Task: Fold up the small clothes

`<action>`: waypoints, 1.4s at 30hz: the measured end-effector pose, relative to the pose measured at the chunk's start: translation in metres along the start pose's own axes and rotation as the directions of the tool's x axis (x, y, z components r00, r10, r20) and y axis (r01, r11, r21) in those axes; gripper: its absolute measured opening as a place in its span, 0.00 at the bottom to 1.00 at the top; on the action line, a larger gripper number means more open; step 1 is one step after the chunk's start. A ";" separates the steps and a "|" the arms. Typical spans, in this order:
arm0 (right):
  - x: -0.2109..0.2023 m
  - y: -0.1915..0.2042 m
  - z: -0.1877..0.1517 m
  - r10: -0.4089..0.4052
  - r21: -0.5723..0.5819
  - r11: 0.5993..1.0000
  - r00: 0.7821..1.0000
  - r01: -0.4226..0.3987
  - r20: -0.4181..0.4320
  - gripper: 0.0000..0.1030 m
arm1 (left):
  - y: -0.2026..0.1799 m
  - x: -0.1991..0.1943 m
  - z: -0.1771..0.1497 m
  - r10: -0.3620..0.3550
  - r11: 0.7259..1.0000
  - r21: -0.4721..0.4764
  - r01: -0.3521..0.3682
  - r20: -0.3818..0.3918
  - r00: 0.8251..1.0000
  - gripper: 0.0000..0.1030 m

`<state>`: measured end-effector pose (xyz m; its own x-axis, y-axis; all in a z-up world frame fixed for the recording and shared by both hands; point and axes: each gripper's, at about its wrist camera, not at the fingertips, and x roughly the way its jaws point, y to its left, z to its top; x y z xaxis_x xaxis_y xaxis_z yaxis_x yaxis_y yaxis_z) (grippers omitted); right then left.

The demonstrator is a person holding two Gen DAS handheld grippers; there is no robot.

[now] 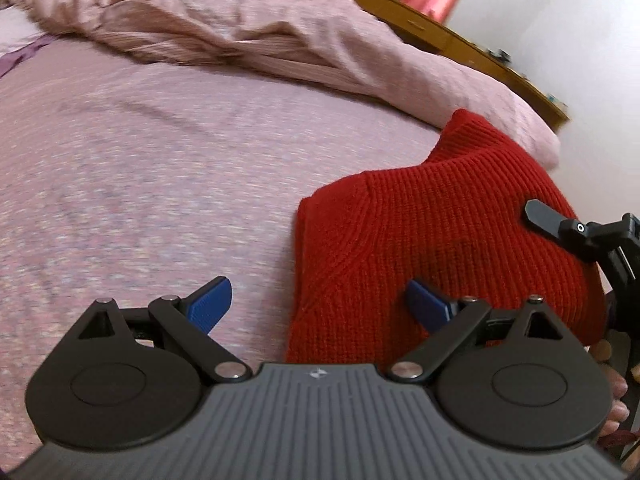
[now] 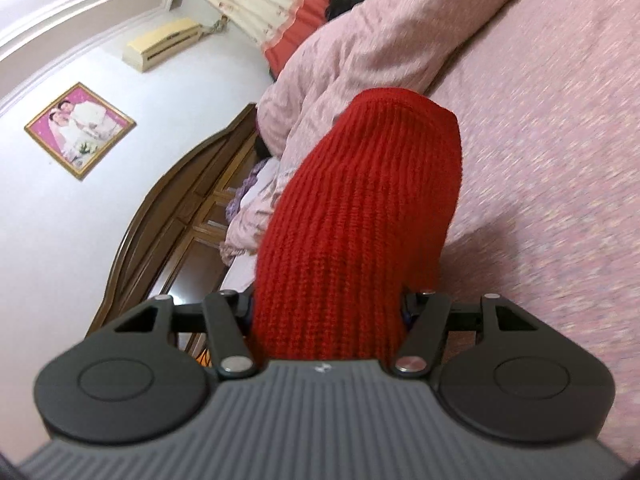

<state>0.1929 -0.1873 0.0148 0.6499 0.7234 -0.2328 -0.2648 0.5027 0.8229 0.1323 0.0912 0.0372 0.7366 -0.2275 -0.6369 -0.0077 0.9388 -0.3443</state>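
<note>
A red knitted garment (image 1: 440, 240) hangs above the pink bedspread (image 1: 140, 184), lifted at its right side. My left gripper (image 1: 320, 300) is open and empty, its blue fingertips (image 1: 212, 304) apart, the right one in front of the garment's lower left edge. My right gripper (image 2: 328, 312) is shut on the red garment (image 2: 360, 216), which fills the gap between its fingers and rises in front of the camera. The right gripper also shows at the right edge of the left wrist view (image 1: 568, 232), against the garment.
A crumpled pink duvet (image 1: 224, 28) lies across the far side of the bed. A wooden headboard (image 2: 172, 208) and pillows (image 2: 248, 208) are at the bed's end. A wooden cabinet (image 1: 440, 28) stands behind the bed by the white wall.
</note>
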 end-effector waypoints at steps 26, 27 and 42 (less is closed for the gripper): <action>-0.082 -0.118 -0.010 -0.299 0.056 0.953 0.954 0.299 0.002 0.74 | -0.104 0.050 -0.054 0.048 0.968 0.252 -0.008 -0.153 0.987 0.95; -0.084 -0.115 -0.008 -0.309 0.044 0.950 0.951 0.309 0.003 0.75 | -0.106 0.049 -0.054 0.052 0.965 0.261 -0.012 -0.149 0.987 0.95; -0.120 -0.034 -0.008 -0.302 -0.228 0.920 0.948 0.319 0.104 0.26 | -0.120 0.030 -0.049 0.126 0.944 0.311 -0.111 -0.028 0.992 0.94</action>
<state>0.1188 -0.2873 0.0106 0.7698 0.4844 -0.4156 -0.1992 0.8009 0.5646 0.1215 -0.0406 0.0255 0.7106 -0.1143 -0.6943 0.1211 0.9919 -0.0393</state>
